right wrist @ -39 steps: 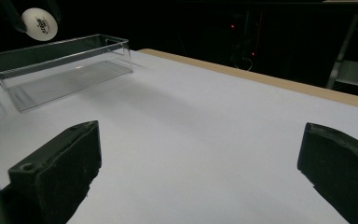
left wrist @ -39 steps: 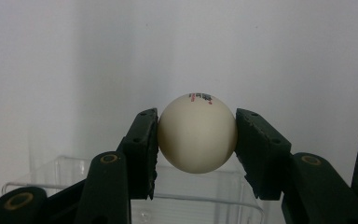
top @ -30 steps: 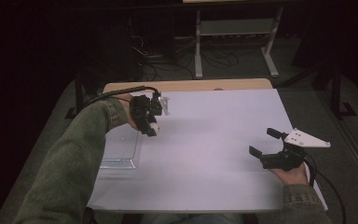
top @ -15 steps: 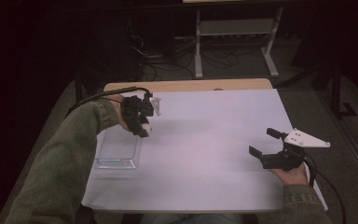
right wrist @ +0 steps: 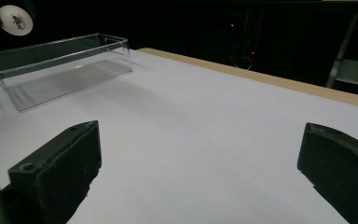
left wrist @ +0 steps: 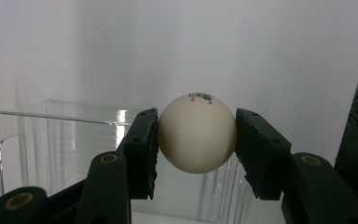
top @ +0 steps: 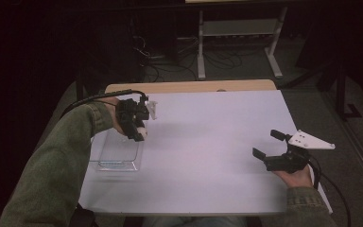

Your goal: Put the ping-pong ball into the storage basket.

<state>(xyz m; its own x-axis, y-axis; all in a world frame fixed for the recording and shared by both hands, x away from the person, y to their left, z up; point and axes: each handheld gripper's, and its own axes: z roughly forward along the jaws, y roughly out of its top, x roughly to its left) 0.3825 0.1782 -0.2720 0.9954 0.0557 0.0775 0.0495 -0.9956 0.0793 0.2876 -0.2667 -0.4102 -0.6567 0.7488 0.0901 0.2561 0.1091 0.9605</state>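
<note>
Ball [left wrist: 197,133] sits clamped between the pads of my left gripper [top: 137,125], held in the air. Since a second ago that hand has drifted leftward, and the ball now hangs above the clear tray's [top: 116,161] far end on the table's left. Release over the tray looks imminent. My right gripper [top: 268,151] rests near right, jaws apart and empty.

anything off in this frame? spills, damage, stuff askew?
Nothing stands out. The left tongs grip a clean, undented white ball squarely between the pads, above the clear plastic tray. The tray sits flat and upright on the white table cover. The right tongs are open, holding nothing.
</note>
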